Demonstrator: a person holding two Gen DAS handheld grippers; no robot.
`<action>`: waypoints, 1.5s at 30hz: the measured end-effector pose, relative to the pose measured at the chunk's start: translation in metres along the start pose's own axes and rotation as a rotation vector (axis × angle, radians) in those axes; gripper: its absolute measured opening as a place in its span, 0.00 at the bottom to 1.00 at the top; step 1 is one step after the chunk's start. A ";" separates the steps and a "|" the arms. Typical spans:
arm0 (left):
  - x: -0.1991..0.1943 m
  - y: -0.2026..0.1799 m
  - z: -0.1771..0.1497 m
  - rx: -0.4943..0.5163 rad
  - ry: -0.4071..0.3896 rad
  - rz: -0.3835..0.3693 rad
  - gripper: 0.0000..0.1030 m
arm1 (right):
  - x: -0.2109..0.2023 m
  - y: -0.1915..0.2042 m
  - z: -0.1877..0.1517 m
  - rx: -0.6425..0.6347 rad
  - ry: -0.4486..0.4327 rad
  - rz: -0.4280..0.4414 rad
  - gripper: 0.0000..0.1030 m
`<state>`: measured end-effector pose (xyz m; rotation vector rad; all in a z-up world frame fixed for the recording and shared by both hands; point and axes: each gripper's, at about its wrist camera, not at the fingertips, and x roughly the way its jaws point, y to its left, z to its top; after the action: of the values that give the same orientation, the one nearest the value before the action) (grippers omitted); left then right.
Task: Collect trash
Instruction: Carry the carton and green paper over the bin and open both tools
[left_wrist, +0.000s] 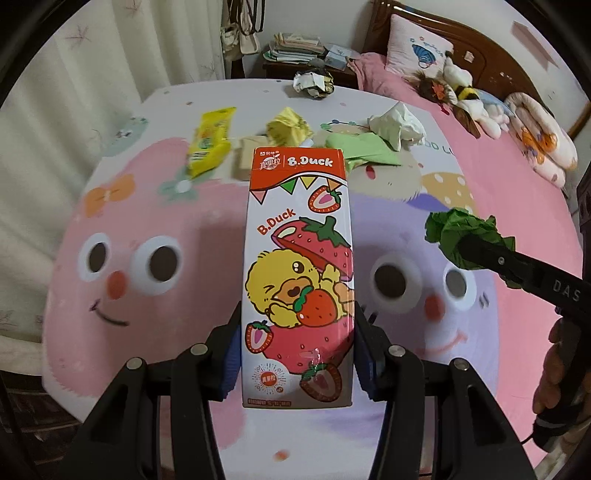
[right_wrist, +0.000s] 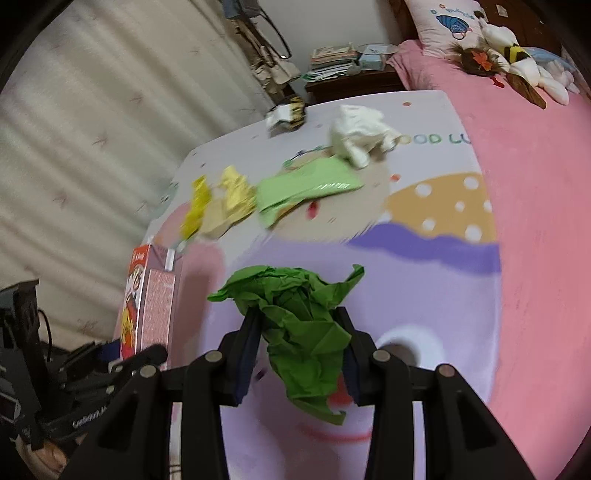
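My left gripper (left_wrist: 297, 332) is shut on a tall B.Duck strawberry milk carton (left_wrist: 297, 266) and holds it upright above the bed. The carton also shows at the left of the right wrist view (right_wrist: 153, 295). My right gripper (right_wrist: 299, 325) is shut on a crumpled green paper (right_wrist: 295, 317), which also shows at the right of the left wrist view (left_wrist: 458, 236). More trash lies further back on the bedspread: a yellow wrapper (left_wrist: 210, 140), a crumpled yellow paper (left_wrist: 288, 125), a light green packet (left_wrist: 358, 149), a white crumpled tissue (left_wrist: 397, 123) and a dark crumpled wrapper (left_wrist: 314, 85).
The bed has a cartoon bedspread (left_wrist: 147, 229) and a pink blanket (left_wrist: 517, 206). A pillow (left_wrist: 417, 48) and soft toys (left_wrist: 465, 96) lie at the headboard. A nightstand with stacked books (left_wrist: 291, 48) stands behind. A curtain (right_wrist: 92, 129) hangs at the left.
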<state>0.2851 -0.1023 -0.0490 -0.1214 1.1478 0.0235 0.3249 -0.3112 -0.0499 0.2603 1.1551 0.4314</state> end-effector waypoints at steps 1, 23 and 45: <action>-0.007 0.007 -0.007 0.013 -0.004 0.001 0.48 | -0.003 0.008 -0.008 0.000 0.000 0.000 0.38; -0.089 0.150 -0.176 0.373 0.005 -0.120 0.48 | 0.008 0.201 -0.236 0.215 -0.045 -0.121 0.38; 0.066 0.158 -0.319 0.446 0.287 -0.118 0.48 | 0.179 0.130 -0.370 0.435 0.262 -0.272 0.40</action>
<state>0.0100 0.0171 -0.2518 0.2100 1.4031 -0.3632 0.0185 -0.1210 -0.2870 0.4260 1.5150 -0.0338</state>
